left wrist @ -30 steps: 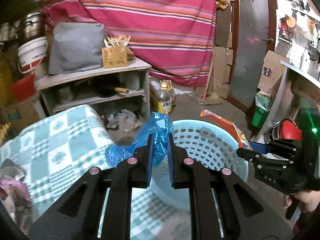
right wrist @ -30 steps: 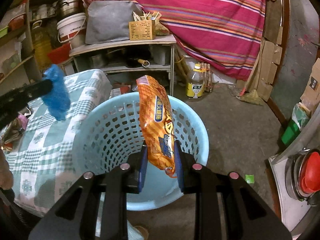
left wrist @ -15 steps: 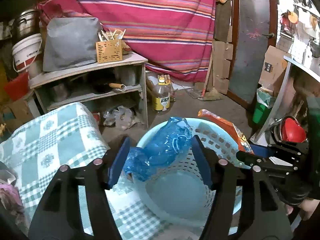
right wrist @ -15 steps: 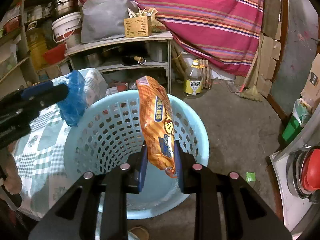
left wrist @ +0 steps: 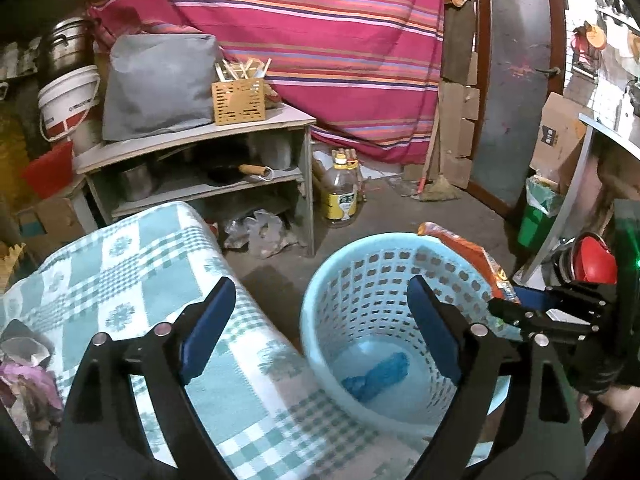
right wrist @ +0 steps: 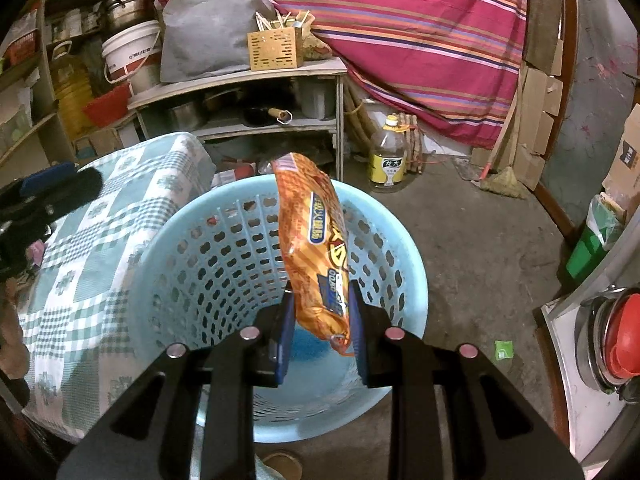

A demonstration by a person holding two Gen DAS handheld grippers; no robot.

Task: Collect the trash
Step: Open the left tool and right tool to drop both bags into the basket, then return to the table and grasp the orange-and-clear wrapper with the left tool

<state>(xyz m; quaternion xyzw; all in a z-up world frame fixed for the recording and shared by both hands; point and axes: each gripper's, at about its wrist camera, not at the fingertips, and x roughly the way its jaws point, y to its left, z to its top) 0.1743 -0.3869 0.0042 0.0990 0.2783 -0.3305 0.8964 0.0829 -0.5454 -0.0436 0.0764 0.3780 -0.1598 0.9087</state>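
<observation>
Light-blue perforated basket (left wrist: 320,312) on floor beside checkered tablecloth (left wrist: 132,264), left gripper (left wrist: 320,312) spread wide above it, right gripper (right wrist: 322,312) pinching upright orange snack packet (right wrist: 312,236) over rim, crumpled blue bag (left wrist: 378,376) lying on basket bottom

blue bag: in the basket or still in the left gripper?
In. The blue plastic bag lies on the laundry basket floor; the left gripper is open, empty.

- left wrist view looks down from close above the basket (left wrist: 320,320) and checked bench (left wrist: 132,264).
- right wrist view faces the same basket (right wrist: 404,264) from its near side.
- both share the shelf (left wrist: 192,140) behind.
</observation>
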